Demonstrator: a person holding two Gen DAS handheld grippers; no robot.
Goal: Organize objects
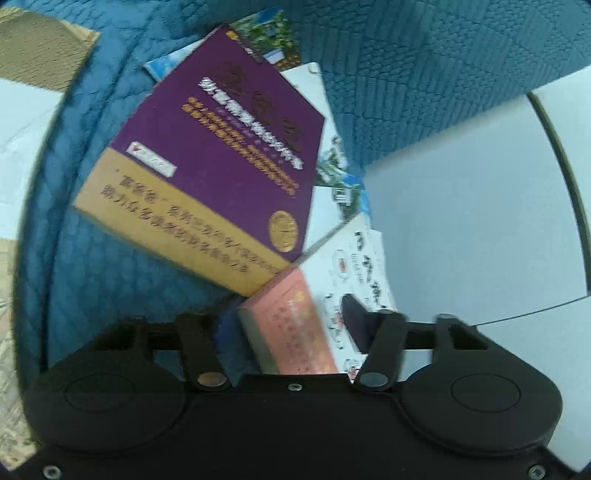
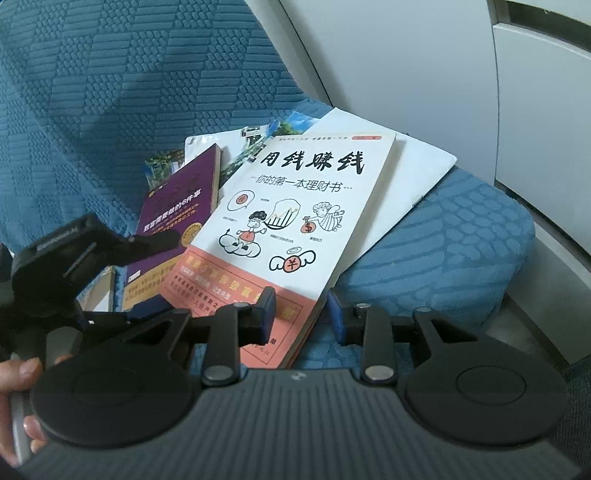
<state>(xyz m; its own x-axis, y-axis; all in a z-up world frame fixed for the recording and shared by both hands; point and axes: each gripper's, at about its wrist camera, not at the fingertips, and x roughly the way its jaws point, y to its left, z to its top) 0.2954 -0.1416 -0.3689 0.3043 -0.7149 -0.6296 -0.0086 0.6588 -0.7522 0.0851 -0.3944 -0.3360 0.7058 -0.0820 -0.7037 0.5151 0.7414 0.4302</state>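
A white and salmon book point(image 2: 288, 206) lies on top of a pile on a blue quilted seat point(image 2: 436, 258). A purple and tan book point(image 1: 207, 162) lies beside it, also in the right wrist view point(image 2: 177, 218). Picture booklets point(image 1: 266, 33) and a white sheet point(image 2: 413, 173) lie beneath. My left gripper point(image 1: 291, 325) straddles the near corner of the white and salmon book point(image 1: 295, 328), jaws wide; contact is unclear. My right gripper point(image 2: 301, 314) is open around that book's near right corner. The left gripper point(image 2: 122, 243) shows in the right wrist view, over the purple book.
A white wall panel point(image 1: 472, 206) stands right of the seat. The blue quilted backrest point(image 2: 129, 74) rises behind the pile. A person's fingers point(image 2: 18, 373) hold a handle at the lower left. A tan mat point(image 1: 40, 44) lies at the far left.
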